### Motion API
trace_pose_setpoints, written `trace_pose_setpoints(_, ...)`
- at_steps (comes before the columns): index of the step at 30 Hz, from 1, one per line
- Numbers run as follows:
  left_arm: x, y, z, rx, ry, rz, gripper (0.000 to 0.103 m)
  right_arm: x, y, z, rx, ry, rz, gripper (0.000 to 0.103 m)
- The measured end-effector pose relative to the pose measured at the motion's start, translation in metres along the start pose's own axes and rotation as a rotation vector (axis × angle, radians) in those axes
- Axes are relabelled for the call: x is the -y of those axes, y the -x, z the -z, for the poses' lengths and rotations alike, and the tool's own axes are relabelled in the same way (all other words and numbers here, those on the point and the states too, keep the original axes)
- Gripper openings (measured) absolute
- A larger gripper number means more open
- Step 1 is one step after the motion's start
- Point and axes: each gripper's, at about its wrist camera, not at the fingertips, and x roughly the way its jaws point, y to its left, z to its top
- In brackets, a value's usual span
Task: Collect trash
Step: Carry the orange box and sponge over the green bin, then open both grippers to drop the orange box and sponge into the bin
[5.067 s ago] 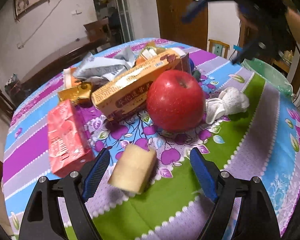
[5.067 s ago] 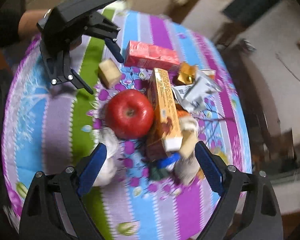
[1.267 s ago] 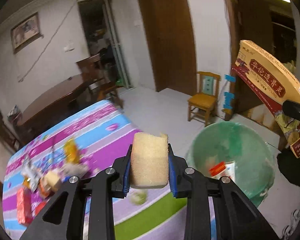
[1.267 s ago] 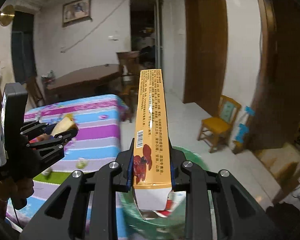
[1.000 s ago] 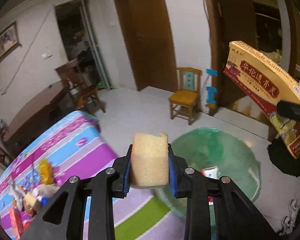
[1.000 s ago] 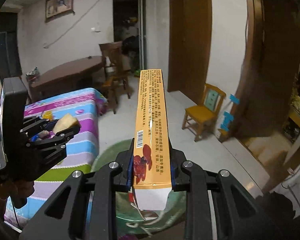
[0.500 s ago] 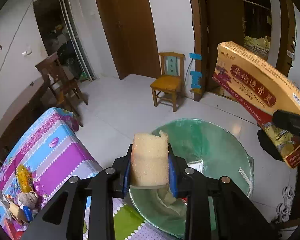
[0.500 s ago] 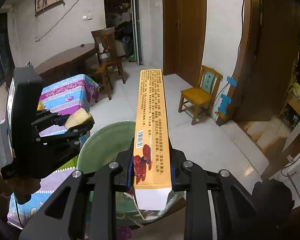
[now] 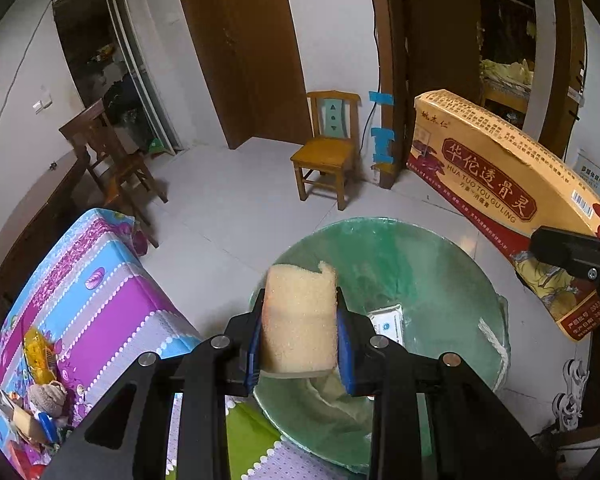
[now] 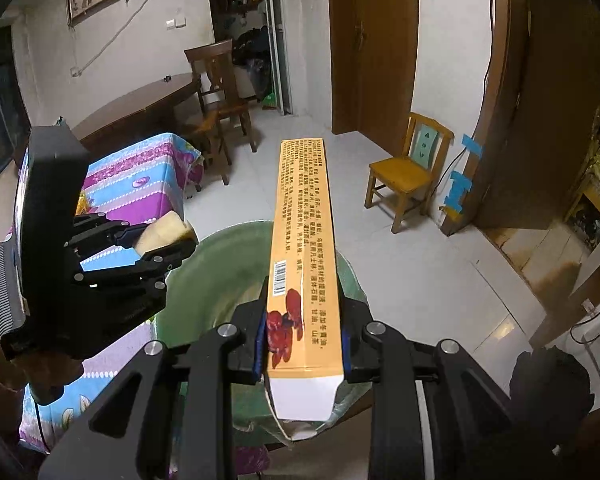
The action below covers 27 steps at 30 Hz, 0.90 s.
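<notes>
My left gripper (image 9: 300, 336) is clamped on a pale yellow sponge block (image 9: 300, 320), its blue pads pressing both flat sides, and I have it tipped downward over the green trash bin (image 9: 440, 280). The bin is lined with a translucent green bag, and through my left wrist camera I can see a white printed packet (image 9: 388, 318) lying inside it, just past the right-hand pad. From my right wrist camera the same sponge block (image 10: 164, 232) shows between the left gripper's (image 10: 156, 240) black fingers, sitting over the near rim of the bin (image 10: 220, 248).

My right gripper (image 10: 302, 340) is closed tight on a long orange medicine carton (image 10: 302, 248), held by its narrow sides near the end closest to the camera, with its length pointing away across the bin. In the left view that carton (image 9: 496, 196) hangs to the right of the bin, above the floor and the rim, its face printed with red panels and Chinese characters.

To the left stands the table with its striped purple, blue and green tablecloth (image 9: 100, 292); a few leftover scraps (image 9: 44, 384), including a gold wrapper and a crumpled wad, lie at its far end. A small yellow wooden chair (image 9: 328, 152) stands on the white tiled floor beyond the bin.
</notes>
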Motion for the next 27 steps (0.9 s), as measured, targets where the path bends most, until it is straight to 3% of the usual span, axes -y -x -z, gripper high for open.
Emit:
trace_pose_setpoints(17, -0.006, -0.008, 0.001, -0.017, 0.022, -0.002, 0.032, 0.005, -0.010, -0.005, -0.019, -0.009, -0.019, 0.025)
trace_pose_setpoints(19, -0.012, -0.011, 0.000, -0.029, 0.046, 0.011, 0.045, 0.003, -0.013, -0.004, -0.017, -0.006, -0.020, 0.026)
trace_pose_setpoints(20, -0.015, -0.012, 0.000, -0.031, 0.062, 0.019, 0.064, 0.003, -0.014, -0.004, -0.014, 0.000, -0.017, 0.026)
trace_pose_setpoints(21, -0.018, -0.012, 0.000, -0.025, 0.073, 0.022, 0.075, 0.002, -0.016, -0.004, -0.011, 0.007, -0.016, 0.032)
trace_pose_setpoints(22, -0.020, -0.010, -0.001, -0.018, 0.080, 0.024, 0.075, 0.003, -0.017, -0.002, -0.010, 0.010, -0.015, 0.044)
trace_pose_setpoints(23, -0.021, -0.010, 0.000, -0.016, 0.080, 0.022, 0.075, 0.004, -0.018, -0.001, -0.001, 0.007, -0.012, 0.047)
trace_pose_setpoints(27, -0.025, -0.006, 0.002, -0.017, 0.081, 0.002, 0.075, 0.010, -0.017, 0.000, 0.007, -0.011, -0.022, 0.047)
